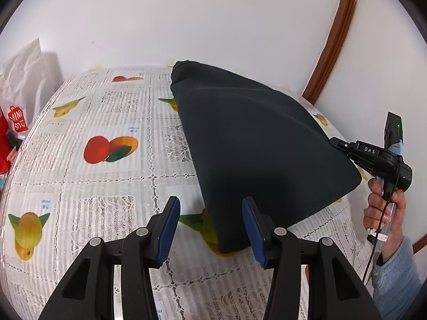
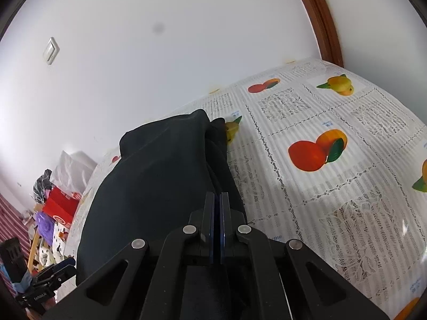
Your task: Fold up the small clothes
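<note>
Dark garment lies on fruit-print tablecloth, long axis running from near edge toward far wall. Right gripper clamped shut on garment's right edge, cloth lifted and draped from it. Left gripper parted, empty; near corner of garment sits between its pads, untouched. Left hand nearer that free corner; likely next pinch point.
</note>
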